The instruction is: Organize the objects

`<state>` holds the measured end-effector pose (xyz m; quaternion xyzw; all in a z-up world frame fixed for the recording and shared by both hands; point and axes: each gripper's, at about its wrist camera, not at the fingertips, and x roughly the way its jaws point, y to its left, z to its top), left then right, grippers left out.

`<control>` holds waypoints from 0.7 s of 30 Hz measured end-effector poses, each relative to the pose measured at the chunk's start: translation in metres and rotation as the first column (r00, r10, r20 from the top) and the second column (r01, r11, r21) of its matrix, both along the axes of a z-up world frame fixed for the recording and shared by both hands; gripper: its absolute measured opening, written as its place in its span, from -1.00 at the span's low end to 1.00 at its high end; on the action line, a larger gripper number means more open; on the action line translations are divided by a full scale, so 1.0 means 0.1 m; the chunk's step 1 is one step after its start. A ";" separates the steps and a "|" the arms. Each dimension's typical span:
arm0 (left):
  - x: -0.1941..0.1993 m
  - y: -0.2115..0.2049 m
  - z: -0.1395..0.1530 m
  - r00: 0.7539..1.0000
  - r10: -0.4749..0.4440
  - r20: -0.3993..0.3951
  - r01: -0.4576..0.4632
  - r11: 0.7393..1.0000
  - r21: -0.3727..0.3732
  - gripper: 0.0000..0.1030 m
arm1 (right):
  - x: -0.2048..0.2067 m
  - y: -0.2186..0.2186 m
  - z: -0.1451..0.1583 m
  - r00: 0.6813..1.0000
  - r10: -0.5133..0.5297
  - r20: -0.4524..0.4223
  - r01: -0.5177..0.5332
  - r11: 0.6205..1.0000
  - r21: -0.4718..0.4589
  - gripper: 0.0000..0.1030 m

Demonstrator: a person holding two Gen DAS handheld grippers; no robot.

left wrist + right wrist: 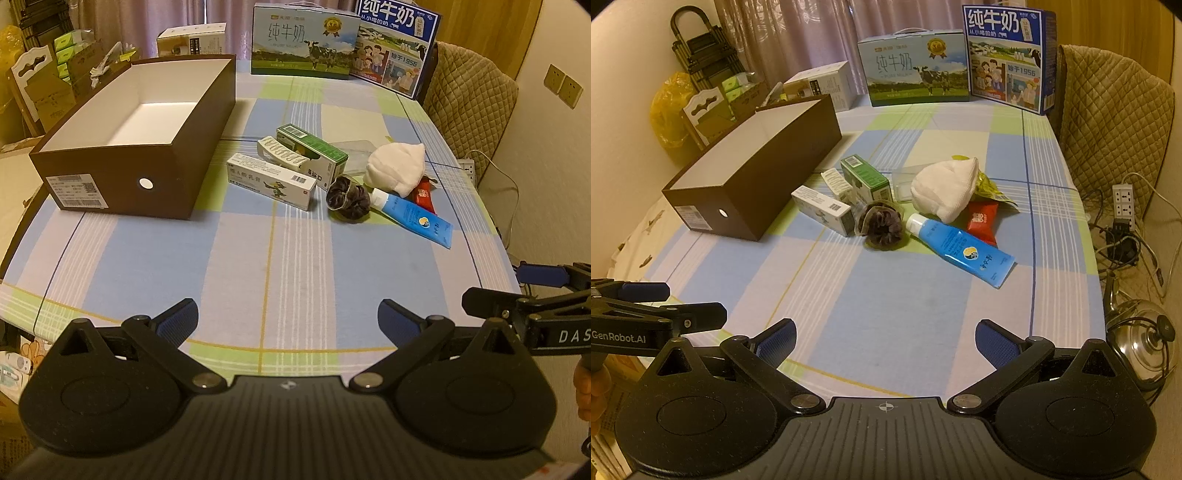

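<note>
An empty brown box (pixel 122 184) (pixel 753 184) with a white inside stands on the checked tablecloth at the left. Right of it lies a loose heap: a white carton (pixel 271 181) (pixel 822 206), a green carton (pixel 314 149) (pixel 864 177), a white clip (pixel 282 153), a dark hair scrunchie (pixel 349 199) (pixel 882 223), a blue tube (pixel 413 216) (pixel 960 249), a white cloth (pixel 397 168) (pixel 943 188) and a red sachet (pixel 423 197) (pixel 982 221). My left gripper (pixel 288 321) and right gripper (pixel 886 341) hang open over the near table edge, nothing between their fingers.
Two milk cartons (pixel 304 40) (pixel 397 48) stand along the far edge. A small white box (pixel 823 86) sits behind the brown box. A quilted chair (pixel 1112 122) stands at the right, with a power strip (pixel 1123 201), cables and a steel kettle (pixel 1145 343) below.
</note>
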<state>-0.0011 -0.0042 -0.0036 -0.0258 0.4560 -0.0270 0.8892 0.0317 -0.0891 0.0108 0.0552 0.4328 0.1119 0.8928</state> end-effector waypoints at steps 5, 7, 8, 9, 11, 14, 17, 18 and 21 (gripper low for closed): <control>0.02 -0.01 0.00 1.000 -0.007 0.001 0.007 1.000 0.000 0.99 | 0.01 -0.01 0.01 1.000 0.000 0.003 0.000 1.000 0.003 0.96; 0.02 -0.02 0.01 1.000 -0.010 0.000 0.010 1.000 0.001 0.99 | 0.02 -0.03 0.01 1.000 -0.001 0.004 0.001 1.000 0.005 0.96; 0.02 -0.02 0.01 1.000 -0.014 0.000 0.014 1.000 0.001 0.99 | 0.03 -0.04 0.01 1.000 -0.001 0.004 0.001 1.000 0.007 0.96; 0.02 -0.02 0.01 1.000 -0.014 0.000 0.014 1.000 0.000 0.99 | 0.03 -0.05 0.02 1.000 0.000 0.005 0.000 1.000 0.007 0.96; 0.02 -0.02 0.01 1.000 -0.014 0.000 0.014 1.000 0.001 0.99 | 0.03 -0.06 0.02 1.000 -0.001 0.007 0.001 1.000 0.008 0.96; 0.02 -0.02 0.00 1.000 -0.020 0.001 0.020 1.000 0.001 0.99 | 0.03 -0.07 0.03 1.000 -0.001 0.009 0.001 1.000 0.010 0.96; 0.02 -0.01 0.01 0.999 -0.035 0.001 0.035 0.999 0.001 0.99 | 0.03 -0.08 0.03 1.000 0.000 0.012 -0.001 1.000 0.012 0.96; 0.02 -0.01 0.01 0.999 -0.036 0.002 0.036 0.999 0.000 0.99 | 0.03 -0.09 0.03 1.000 0.000 0.013 0.000 1.000 0.012 0.96; 0.04 -0.03 0.02 0.999 -0.037 0.005 0.037 0.999 0.001 0.99 | 0.03 -0.12 0.04 1.000 0.000 0.017 -0.001 1.000 0.014 0.96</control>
